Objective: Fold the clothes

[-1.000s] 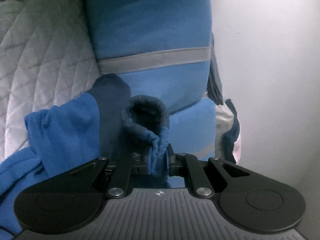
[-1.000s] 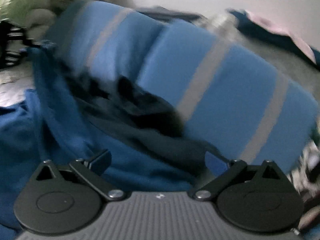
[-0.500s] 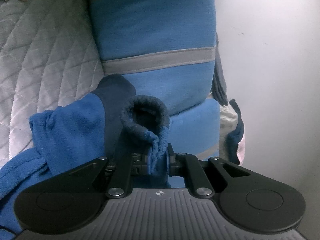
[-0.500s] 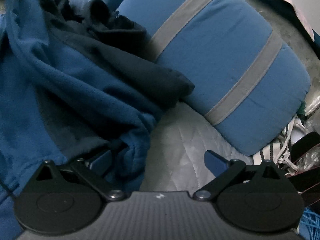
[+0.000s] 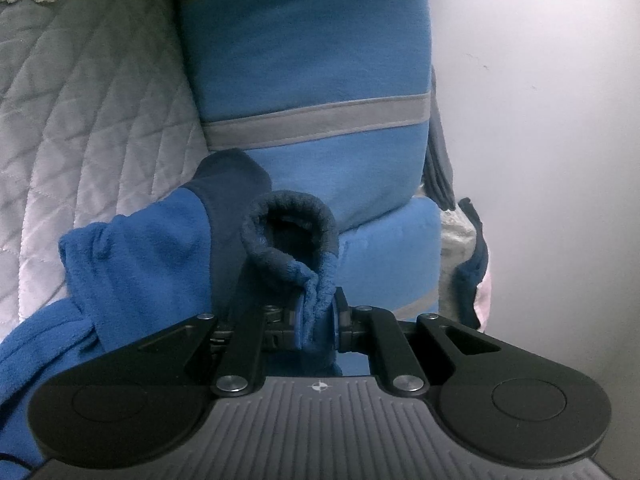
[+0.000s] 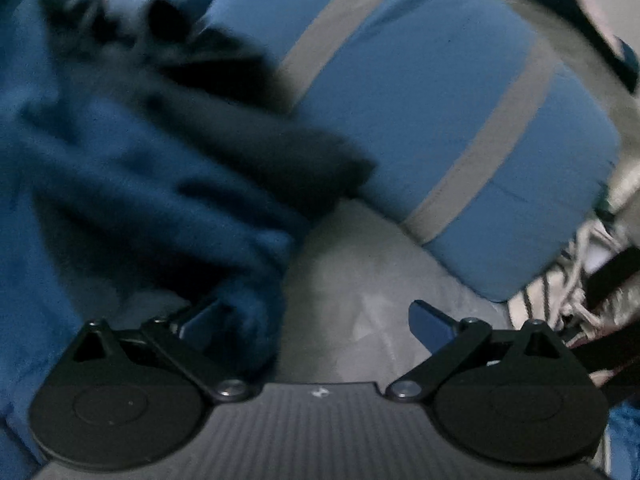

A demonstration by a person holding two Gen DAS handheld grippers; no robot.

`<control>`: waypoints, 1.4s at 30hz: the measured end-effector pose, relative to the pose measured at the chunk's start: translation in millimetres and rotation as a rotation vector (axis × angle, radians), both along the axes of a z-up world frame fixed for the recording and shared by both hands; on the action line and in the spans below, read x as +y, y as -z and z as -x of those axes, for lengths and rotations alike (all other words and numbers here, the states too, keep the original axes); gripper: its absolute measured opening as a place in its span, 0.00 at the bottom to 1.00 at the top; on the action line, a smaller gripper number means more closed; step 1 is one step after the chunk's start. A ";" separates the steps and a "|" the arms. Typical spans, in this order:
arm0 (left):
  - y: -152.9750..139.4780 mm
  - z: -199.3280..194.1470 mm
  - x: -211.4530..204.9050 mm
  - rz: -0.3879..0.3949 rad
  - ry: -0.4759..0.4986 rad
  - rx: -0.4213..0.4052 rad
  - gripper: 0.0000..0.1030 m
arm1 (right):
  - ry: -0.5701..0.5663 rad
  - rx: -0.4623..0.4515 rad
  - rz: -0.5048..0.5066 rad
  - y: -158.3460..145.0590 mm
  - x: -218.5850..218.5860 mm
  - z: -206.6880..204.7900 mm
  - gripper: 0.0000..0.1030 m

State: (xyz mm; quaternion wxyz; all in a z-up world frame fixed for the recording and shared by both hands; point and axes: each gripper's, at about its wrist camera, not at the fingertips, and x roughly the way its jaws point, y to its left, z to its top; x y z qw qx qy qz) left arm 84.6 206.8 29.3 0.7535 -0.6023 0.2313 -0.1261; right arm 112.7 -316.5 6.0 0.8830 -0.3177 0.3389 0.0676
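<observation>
A blue fleece garment (image 5: 132,264) with dark navy trim lies bunched on a grey quilted bedcover (image 5: 88,120). My left gripper (image 5: 316,322) is shut on a pinch of the fleece just below its navy cuff (image 5: 292,228), which curls open above the pads. In the right wrist view the same fleece (image 6: 132,184) is blurred and fills the left half. My right gripper (image 6: 316,320) is open low over the bedcover (image 6: 352,300), with an edge of the fleece lying against its left finger (image 6: 200,320) and bare quilt in front of the right finger.
Two stacked blue pillows with grey stripes (image 5: 316,80) lean against a white wall (image 5: 540,140) behind the fleece; one of them (image 6: 452,112) fills the upper right of the right wrist view. Striped cloth and dark straps (image 6: 580,272) lie at the far right.
My right gripper came down and tilted toward the bedcover, so the pillow moved up and the fleece edge now sits by its left finger. The left gripper kept still with its grip.
</observation>
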 end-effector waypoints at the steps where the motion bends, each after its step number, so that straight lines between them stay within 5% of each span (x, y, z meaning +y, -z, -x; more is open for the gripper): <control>1: 0.3 -0.2 -0.1 0.001 0.000 -0.001 0.12 | -0.006 -0.008 0.032 4.5 3.4 0.1 0.98; 6: -1.6 -1.2 -2.3 0.001 0.003 -0.013 0.12 | 0.097 -0.078 0.020 18.3 3.5 -14.8 0.98; 13: -13.9 3.1 3.2 -0.036 -0.045 -0.051 0.12 | 0.160 -0.117 -0.135 -6.3 -32.6 -8.4 0.98; 19: -11.7 2.9 5.2 -0.141 -0.110 0.041 0.12 | 0.159 -0.119 -0.219 -9.1 -45.8 -4.5 0.98; 28: -5.1 -3.1 0.7 -0.184 -0.071 0.109 0.12 | 0.377 0.083 -0.614 1.6 -92.2 -28.5 0.98; 34: -1.4 -4.2 3.5 -0.149 -0.058 0.104 0.12 | 0.239 -0.020 -0.404 -17.9 -54.5 -0.5 0.99; 39: -3.1 -5.3 3.7 -0.141 -0.058 0.094 0.12 | -0.056 -0.168 -0.270 -29.5 -11.8 34.1 0.97; 42: -0.9 -5.4 6.1 -0.125 -0.065 0.096 0.12 | -0.169 -0.176 -0.130 -17.5 17.0 41.9 0.81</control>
